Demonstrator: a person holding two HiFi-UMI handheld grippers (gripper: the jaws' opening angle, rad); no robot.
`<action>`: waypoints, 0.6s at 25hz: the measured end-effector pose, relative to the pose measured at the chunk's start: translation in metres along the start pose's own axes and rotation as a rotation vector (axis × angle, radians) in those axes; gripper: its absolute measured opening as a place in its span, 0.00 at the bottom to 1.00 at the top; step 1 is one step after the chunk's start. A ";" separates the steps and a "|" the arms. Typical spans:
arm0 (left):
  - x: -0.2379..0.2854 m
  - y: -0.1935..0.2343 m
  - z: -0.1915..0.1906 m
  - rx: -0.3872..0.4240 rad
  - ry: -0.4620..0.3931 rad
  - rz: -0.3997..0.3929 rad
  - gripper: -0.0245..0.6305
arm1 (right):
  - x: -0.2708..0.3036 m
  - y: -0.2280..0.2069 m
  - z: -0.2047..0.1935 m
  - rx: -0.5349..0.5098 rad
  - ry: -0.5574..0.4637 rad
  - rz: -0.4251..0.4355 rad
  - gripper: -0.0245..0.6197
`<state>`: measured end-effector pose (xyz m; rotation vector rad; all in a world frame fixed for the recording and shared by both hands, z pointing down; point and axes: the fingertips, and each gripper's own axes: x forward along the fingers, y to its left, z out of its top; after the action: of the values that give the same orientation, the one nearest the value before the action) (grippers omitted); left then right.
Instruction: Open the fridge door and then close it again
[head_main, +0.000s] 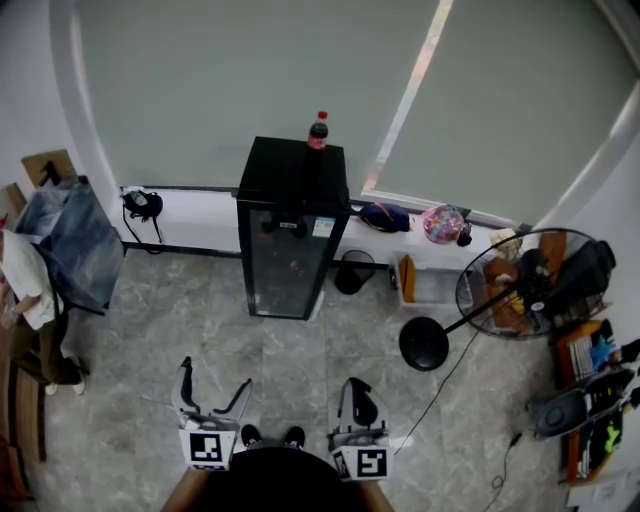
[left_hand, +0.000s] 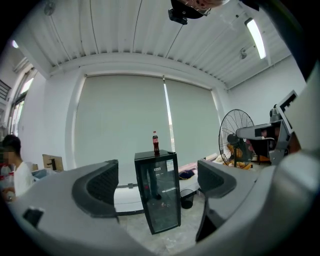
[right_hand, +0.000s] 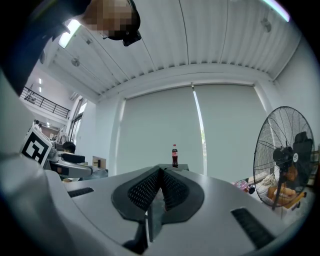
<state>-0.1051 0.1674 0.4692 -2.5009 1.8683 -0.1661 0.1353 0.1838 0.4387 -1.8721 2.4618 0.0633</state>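
Observation:
A small black fridge (head_main: 285, 250) with a glass door stands on the floor against the window ledge, door closed. A cola bottle (head_main: 318, 130) stands on its top. Both grippers hang low in the head view, well short of the fridge. My left gripper (head_main: 212, 388) is open with nothing between its fingers. In the left gripper view the fridge (left_hand: 159, 195) and the bottle (left_hand: 155, 142) show through the gap of the left gripper (left_hand: 159, 181). My right gripper (head_main: 358, 400) is shut on nothing. Its closed pads (right_hand: 150, 189) hide most of the fridge, and only the bottle (right_hand: 174, 156) rises above them.
A standing fan (head_main: 525, 285) with a round base (head_main: 425, 343) is right of the fridge, its cable trailing over the floor. A black bin (head_main: 350, 272) sits beside the fridge. A person (head_main: 30, 300) sits at the far left. Cluttered shelves (head_main: 590, 400) line the right wall.

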 end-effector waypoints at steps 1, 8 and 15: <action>0.000 0.000 0.000 -0.005 -0.003 0.002 0.78 | 0.000 0.000 0.000 0.000 -0.001 0.001 0.05; -0.002 0.003 -0.004 -0.015 0.006 0.009 0.87 | -0.006 -0.001 0.001 0.000 -0.004 0.001 0.05; -0.006 -0.003 0.004 0.047 -0.005 0.028 0.87 | -0.012 -0.009 0.004 -0.002 0.008 0.009 0.05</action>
<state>-0.1031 0.1736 0.4651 -2.4415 1.8744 -0.2010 0.1474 0.1930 0.4357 -1.8665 2.4761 0.0594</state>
